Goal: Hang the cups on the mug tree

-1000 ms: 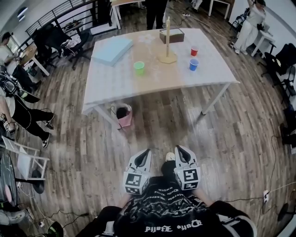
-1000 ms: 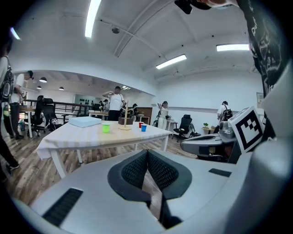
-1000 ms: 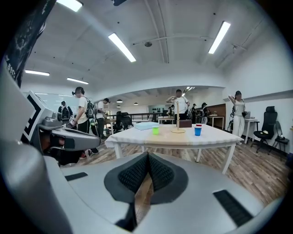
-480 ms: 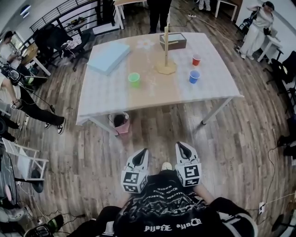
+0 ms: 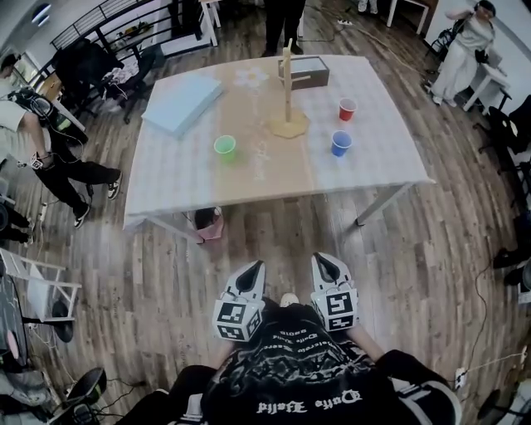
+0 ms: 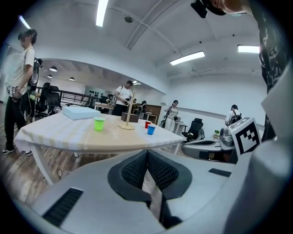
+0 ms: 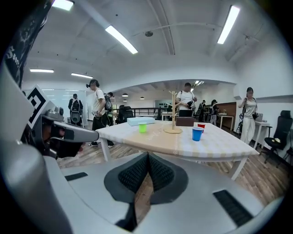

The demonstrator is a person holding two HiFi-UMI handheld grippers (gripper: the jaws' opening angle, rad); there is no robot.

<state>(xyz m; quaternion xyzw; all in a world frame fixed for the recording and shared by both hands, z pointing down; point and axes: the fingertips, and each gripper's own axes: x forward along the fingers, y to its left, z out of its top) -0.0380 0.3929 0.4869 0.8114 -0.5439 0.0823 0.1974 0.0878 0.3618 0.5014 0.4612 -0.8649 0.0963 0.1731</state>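
A wooden mug tree (image 5: 287, 91) stands on the table (image 5: 199, 178), with a green cup (image 5: 225, 148) to its left and a blue cup (image 5: 340, 143) and a red cup (image 5: 347, 109) to its right. The same mug tree (image 7: 173, 118), green cup (image 7: 143, 128), blue cup (image 7: 197, 133) and red cup (image 7: 201, 125) show in the right gripper view. My left gripper (image 5: 255, 270) and right gripper (image 5: 321, 262) are held close to my body, well short of the table, over the floor. Both are shut with nothing between the jaws.
A light blue flat box (image 5: 182, 101) and a brown box (image 5: 304, 72) lie on the table. A pink bin (image 5: 207, 225) sits under its near left corner. People stand to the left (image 5: 50, 149), beyond the table (image 5: 282, 21) and at the far right (image 5: 465, 46). Chairs ring the room.
The table has come nearer in the head view and sits lower and larger. Both grippers stay shut and side by side in front of me.
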